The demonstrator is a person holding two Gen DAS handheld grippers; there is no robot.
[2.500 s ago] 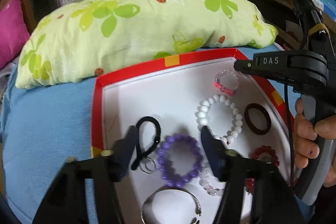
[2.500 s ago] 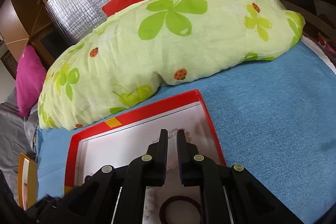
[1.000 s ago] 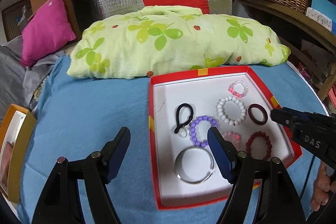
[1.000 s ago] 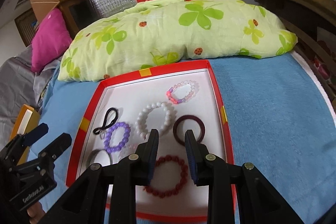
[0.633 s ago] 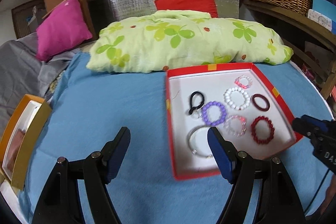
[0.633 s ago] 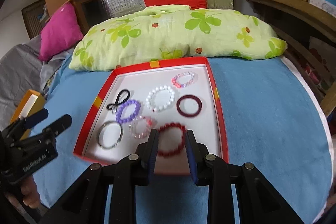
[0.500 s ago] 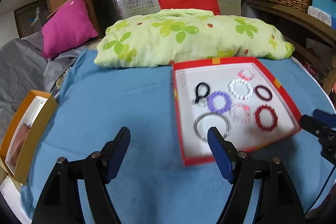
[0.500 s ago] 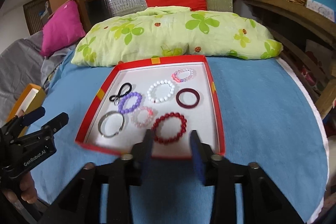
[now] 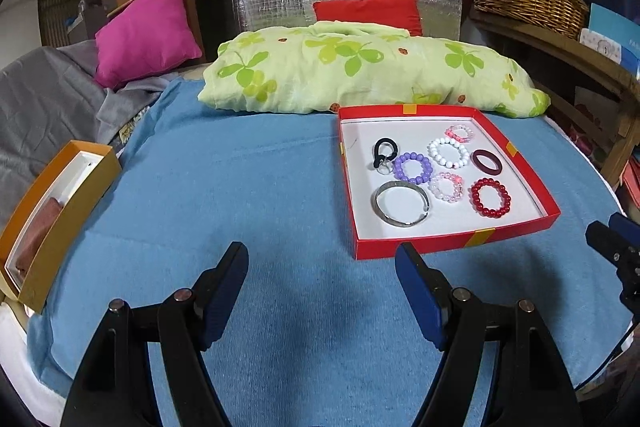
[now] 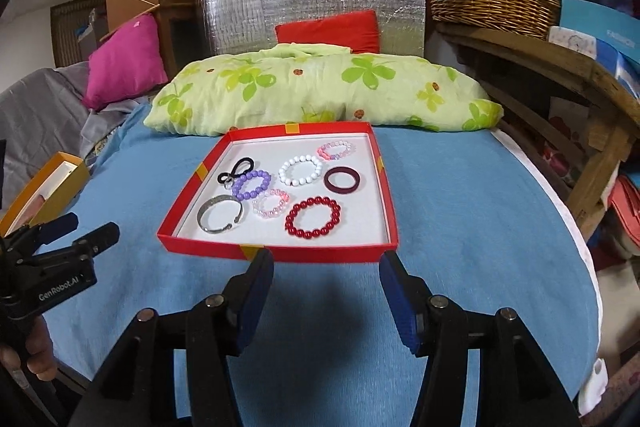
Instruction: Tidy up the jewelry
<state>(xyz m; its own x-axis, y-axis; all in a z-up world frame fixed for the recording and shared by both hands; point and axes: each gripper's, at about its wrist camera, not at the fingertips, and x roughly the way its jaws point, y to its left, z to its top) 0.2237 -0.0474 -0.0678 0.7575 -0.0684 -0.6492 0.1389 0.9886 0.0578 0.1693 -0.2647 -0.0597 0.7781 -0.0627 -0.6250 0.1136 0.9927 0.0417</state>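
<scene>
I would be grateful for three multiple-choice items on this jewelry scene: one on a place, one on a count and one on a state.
1. Where does the red box lie?
A. on the blue blanket
B. in the wicker basket
C. on the pink cushion

2. How many pieces lie in the box?
A. five
B. eight
C. eleven

3. How does the right gripper stand?
A. shut on the red bracelet
B. shut and empty
C. open and empty

Answers:
1 A: the blanket shows all round the box.
2 B: eight pieces count out, from the silver bangle to the red bracelet.
3 C: its jaws stand apart with only blanket between them.
</scene>
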